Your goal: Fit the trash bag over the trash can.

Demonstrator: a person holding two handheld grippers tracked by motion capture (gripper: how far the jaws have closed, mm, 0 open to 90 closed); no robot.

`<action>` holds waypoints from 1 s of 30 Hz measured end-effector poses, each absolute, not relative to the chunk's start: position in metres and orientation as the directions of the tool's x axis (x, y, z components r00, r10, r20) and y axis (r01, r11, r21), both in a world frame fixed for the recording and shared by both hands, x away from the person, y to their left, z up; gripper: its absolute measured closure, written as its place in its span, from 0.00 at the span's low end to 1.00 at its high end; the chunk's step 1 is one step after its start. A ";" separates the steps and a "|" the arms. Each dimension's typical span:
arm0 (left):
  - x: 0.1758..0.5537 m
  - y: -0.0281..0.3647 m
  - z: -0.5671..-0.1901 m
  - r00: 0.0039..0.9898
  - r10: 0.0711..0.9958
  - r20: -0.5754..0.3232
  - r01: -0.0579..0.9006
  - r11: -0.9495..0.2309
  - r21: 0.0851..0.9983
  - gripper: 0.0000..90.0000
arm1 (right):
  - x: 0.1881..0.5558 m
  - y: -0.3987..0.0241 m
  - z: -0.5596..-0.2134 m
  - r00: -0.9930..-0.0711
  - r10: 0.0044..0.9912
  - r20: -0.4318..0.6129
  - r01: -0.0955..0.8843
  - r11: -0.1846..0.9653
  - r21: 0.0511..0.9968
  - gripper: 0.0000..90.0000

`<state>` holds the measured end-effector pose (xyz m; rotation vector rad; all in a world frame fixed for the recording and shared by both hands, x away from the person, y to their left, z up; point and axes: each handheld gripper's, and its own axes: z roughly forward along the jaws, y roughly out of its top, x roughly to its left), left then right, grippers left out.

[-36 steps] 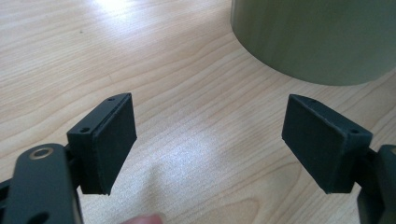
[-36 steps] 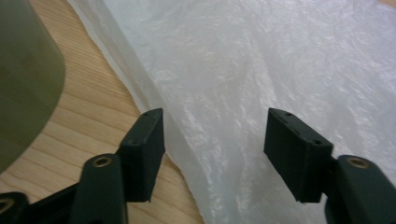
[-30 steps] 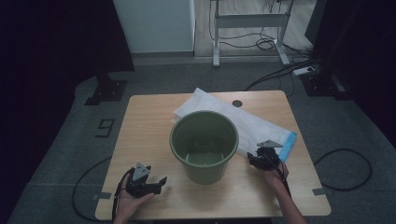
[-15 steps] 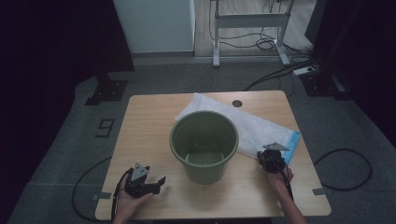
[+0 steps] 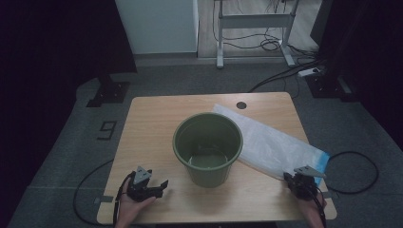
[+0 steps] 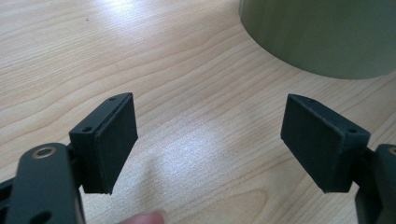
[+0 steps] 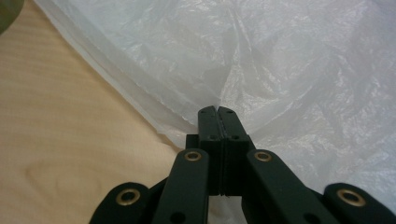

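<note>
A green bucket (image 5: 207, 175) stands upright in the middle of the wooden table (image 5: 152, 123). A white plastic bag (image 5: 271, 145) lies flat to its right, ending in a blue strip (image 5: 319, 162). My right gripper (image 5: 298, 183) is at the front right corner. In the right gripper view it (image 7: 217, 112) is shut on the bag's edge, and the bag (image 7: 280, 60) puckers at the tips. My left gripper (image 5: 159, 187) rests at the front left. Its jaws (image 6: 210, 140) stand open over bare wood, with the bucket's wall (image 6: 322, 32) just beyond them.
A dark round hole (image 5: 241, 105) sits near the table's far edge. Cables (image 5: 351, 171) trail from both grippers onto the grey floor. Metal desk legs (image 5: 221, 42) and more wiring stand behind the table. A figure 9 (image 5: 107, 129) is marked on the floor at the left.
The right gripper's jaws closed on the bag, then moved toward the front right corner, dragging the bag rightward from behind the bucket. The left gripper stayed put.
</note>
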<state>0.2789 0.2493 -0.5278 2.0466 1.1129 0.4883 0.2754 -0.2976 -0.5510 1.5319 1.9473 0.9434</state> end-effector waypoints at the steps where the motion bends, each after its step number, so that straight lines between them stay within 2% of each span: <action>1: 0.279 0.249 -0.528 0.551 0.834 -0.018 0.552 -0.348 0.758 0.20 | 0.270 -0.301 -0.551 -0.250 0.967 0.041 0.632 0.131 0.764 0.98; 7: 0.278 0.249 -0.528 0.554 0.832 -0.019 0.551 -0.349 0.758 0.20 | 0.247 -0.317 -0.552 -0.209 0.977 0.049 0.633 0.098 0.768 0.96; 10: 0.278 0.250 -0.527 0.555 0.832 -0.020 0.550 -0.349 0.759 0.20 | 0.241 -0.320 -0.552 -0.194 0.980 0.040 0.629 0.093 0.772 0.87; 11: 0.278 0.250 -0.527 0.555 0.832 -0.020 0.550 -0.349 0.759 0.20 | 0.241 -0.320 -0.552 -0.194 0.980 0.040 0.629 0.093 0.772 0.87; 12: 0.278 0.250 -0.527 0.554 0.832 -0.019 0.550 -0.349 0.759 0.20 | 0.239 -0.316 -0.551 -0.190 0.982 0.023 0.617 0.101 0.781 0.76; 14: 0.278 0.250 -0.527 0.553 0.833 -0.019 0.551 -0.348 0.759 0.20 | 0.239 -0.308 -0.547 -0.189 0.982 -0.004 0.598 0.119 0.793 0.65; 18: 0.278 0.251 -0.528 0.549 0.835 -0.020 0.554 -0.346 0.757 0.20 | 0.242 -0.287 -0.539 -0.188 0.980 -0.059 0.570 0.158 0.807 0.49; 24: 0.278 0.250 -0.529 0.551 0.834 -0.016 0.555 -0.352 0.754 0.20 | 0.258 -0.257 -0.532 -0.261 0.965 -0.031 0.546 0.174 0.820 0.41; 30: 0.279 0.251 -0.530 0.549 0.836 -0.017 0.558 -0.351 0.752 0.20 | 0.292 -0.231 -0.535 -0.338 0.941 0.006 0.549 0.192 0.814 0.36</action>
